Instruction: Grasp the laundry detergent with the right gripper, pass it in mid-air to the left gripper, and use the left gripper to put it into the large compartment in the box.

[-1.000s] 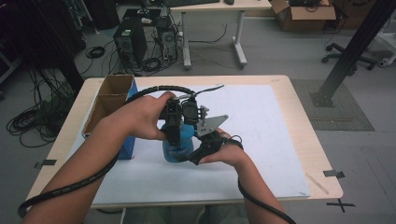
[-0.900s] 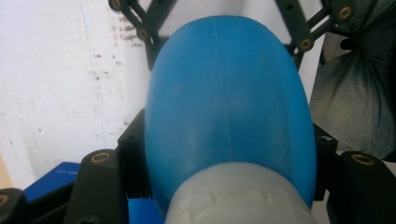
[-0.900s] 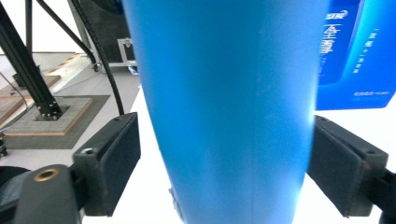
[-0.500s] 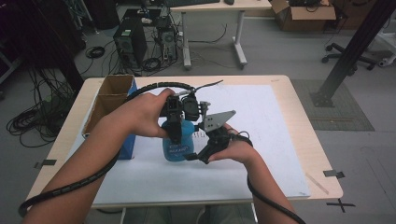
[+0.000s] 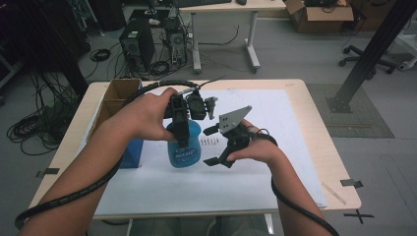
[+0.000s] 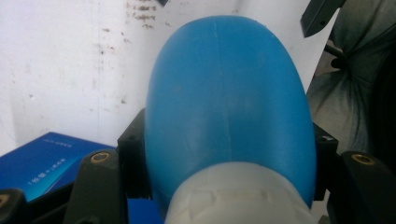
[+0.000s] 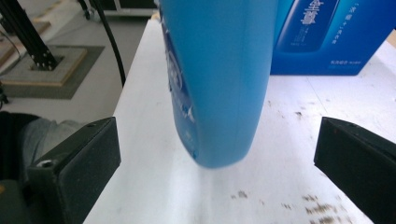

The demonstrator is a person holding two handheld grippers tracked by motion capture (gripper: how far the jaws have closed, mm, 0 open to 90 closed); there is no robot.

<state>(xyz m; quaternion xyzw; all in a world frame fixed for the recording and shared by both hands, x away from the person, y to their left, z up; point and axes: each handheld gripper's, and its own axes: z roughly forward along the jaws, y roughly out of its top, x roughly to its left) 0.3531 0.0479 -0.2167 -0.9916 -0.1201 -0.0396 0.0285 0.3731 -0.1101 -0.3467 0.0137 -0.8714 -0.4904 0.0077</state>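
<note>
Since a second ago our right tool [image 5: 212,146] let go of the blue bottle [image 5: 185,145], jaws opened wide, backed off beside it. Left tool [image 5: 180,129] clamped on bottle's neck, holding it on the counter [image 5: 295,93], blue box [image 5: 132,150] just behind.

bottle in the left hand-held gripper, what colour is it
Blue, with a white neck; the bottle shows best in the left gripper view.

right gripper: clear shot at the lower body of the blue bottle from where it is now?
Probably yes. The right gripper has just opened wide, and the blue bottle stands ahead of its jaws with bare white sheet between. The left gripper clamps only the bottle's top, leaving the lower body free.
</note>
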